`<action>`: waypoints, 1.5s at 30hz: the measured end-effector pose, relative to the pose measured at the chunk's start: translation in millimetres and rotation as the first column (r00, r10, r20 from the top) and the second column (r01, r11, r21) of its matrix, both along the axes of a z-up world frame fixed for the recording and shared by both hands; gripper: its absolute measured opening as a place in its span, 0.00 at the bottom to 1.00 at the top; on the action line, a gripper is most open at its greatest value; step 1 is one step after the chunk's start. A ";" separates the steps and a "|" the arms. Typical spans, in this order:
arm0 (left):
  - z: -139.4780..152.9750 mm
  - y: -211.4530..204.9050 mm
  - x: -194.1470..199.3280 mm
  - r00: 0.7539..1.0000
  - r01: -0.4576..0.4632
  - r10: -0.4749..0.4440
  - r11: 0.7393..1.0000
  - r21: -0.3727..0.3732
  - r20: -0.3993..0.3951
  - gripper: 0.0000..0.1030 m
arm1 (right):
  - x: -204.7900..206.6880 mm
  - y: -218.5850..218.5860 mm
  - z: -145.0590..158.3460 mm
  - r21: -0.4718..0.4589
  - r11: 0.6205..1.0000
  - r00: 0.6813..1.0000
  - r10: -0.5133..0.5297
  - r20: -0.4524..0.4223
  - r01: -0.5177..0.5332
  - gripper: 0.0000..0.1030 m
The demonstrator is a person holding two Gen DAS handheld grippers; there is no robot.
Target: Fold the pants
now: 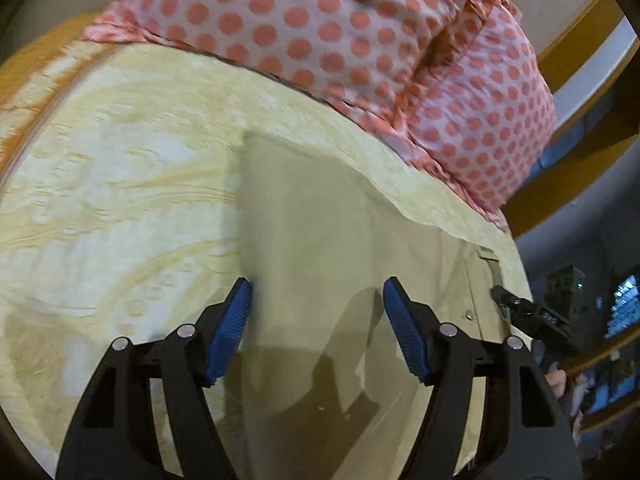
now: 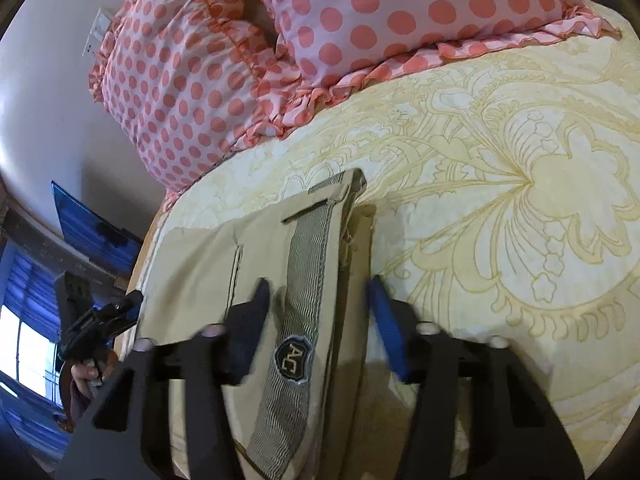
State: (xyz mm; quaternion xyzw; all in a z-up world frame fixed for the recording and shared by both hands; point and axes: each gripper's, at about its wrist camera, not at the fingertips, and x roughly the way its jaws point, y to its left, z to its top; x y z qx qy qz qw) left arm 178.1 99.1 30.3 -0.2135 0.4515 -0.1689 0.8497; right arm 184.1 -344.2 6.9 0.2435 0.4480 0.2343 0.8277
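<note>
The khaki pants (image 1: 320, 220) lie flat on the yellow patterned bedspread (image 1: 120, 184). In the left wrist view my left gripper (image 1: 317, 292) hovers open just above a leg panel, holding nothing. In the right wrist view the pants (image 2: 200, 264) show their waistband end with a striped grey inner band (image 2: 308, 256) and an "AC" badge (image 2: 292, 358). My right gripper (image 2: 316, 292) is open above that band, empty. The other gripper shows at each view's edge: the right one in the left view (image 1: 532, 316), the left one in the right view (image 2: 100, 320).
Two pink pillows with coral polka dots (image 1: 340, 24) (image 2: 320, 40) lie at the head of the bed, just beyond the pants. The bed edge runs beside the pants (image 2: 148, 248). A wall and blue-lit window (image 2: 28, 320) lie beyond.
</note>
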 end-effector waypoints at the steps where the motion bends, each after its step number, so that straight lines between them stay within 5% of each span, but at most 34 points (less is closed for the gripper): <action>1: -1.2 -2.3 3.9 1.000 0.010 -0.010 1.000 0.004 0.002 0.68 | -1.5 2.4 0.6 -0.017 1.000 1.000 0.011 0.017 -0.011 0.44; 5: -7.6 1.9 16.3 1.000 0.021 -0.022 0.998 -0.064 -0.018 0.70 | 0.0 5.7 1.7 -0.036 0.998 0.999 0.043 0.032 -0.042 0.36; 7: -12.1 3.6 19.9 0.999 0.029 -0.032 0.994 -0.108 -0.033 0.45 | -2.7 6.2 2.2 -0.011 0.997 0.996 0.081 0.048 -0.080 0.17; 8: -17.2 4.7 21.4 0.998 0.028 -0.036 0.992 -0.125 -0.059 0.14 | -4.4 5.2 3.9 0.000 0.996 0.994 0.091 0.057 -0.091 0.15; 12: -17.6 15.1 21.8 0.998 0.014 -0.027 0.978 -0.210 -0.058 0.05 | -2.7 0.3 10.7 0.049 0.993 0.992 0.105 0.076 -0.109 0.11; 21: 39.1 -17.4 88.2 0.992 -0.007 0.006 1.000 0.006 0.125 0.06 | 63.1 -2.3 47.6 0.023 1.000 0.982 0.005 0.189 -0.009 0.10; 25: 9.1 -23.1 123.4 0.997 -0.083 0.082 0.990 0.114 0.011 0.16 | 93.0 3.2 17.2 -0.125 0.991 0.995 -0.044 0.086 0.054 0.17; 29: 23.7 -9.7 99.9 0.989 -0.133 0.123 0.983 0.128 0.084 0.33 | 80.0 -4.5 26.1 -0.212 0.970 0.992 -0.103 0.079 0.118 0.38; 31: 41.3 -0.6 78.9 0.982 -0.145 0.132 0.985 0.089 0.137 0.45 | 62.8 -9.9 44.3 -0.131 0.984 0.985 -0.104 0.140 0.122 0.64; 33: 56.5 -2.4 58.2 0.984 -0.069 0.072 0.997 -0.024 0.166 0.50 | 52.8 -6.0 52.8 -0.016 0.998 0.986 -0.050 0.158 0.053 0.74; 37: 43.8 -34.9 50.2 0.992 0.096 -0.085 0.988 -0.120 0.091 0.61 | 55.3 18.9 33.3 0.038 0.999 0.999 0.032 0.022 -0.033 0.79; 40: 6.9 -45.8 68.5 0.996 0.064 -0.067 0.996 -0.059 -0.055 0.53 | 60.5 9.2 11.5 0.100 0.994 0.997 -0.041 -0.063 0.047 0.78; 43: 3.9 -40.6 69.6 0.999 0.002 -0.002 1.000 -0.013 -0.035 0.46 | 53.5 13.4 18.3 0.058 0.994 0.991 -0.088 -0.099 0.094 0.79; 45: 17.1 -39.6 51.7 0.999 -0.034 0.034 0.999 0.029 -0.011 0.57 | 35.9 21.5 30.1 -0.044 0.992 0.991 -0.120 -0.063 0.117 0.84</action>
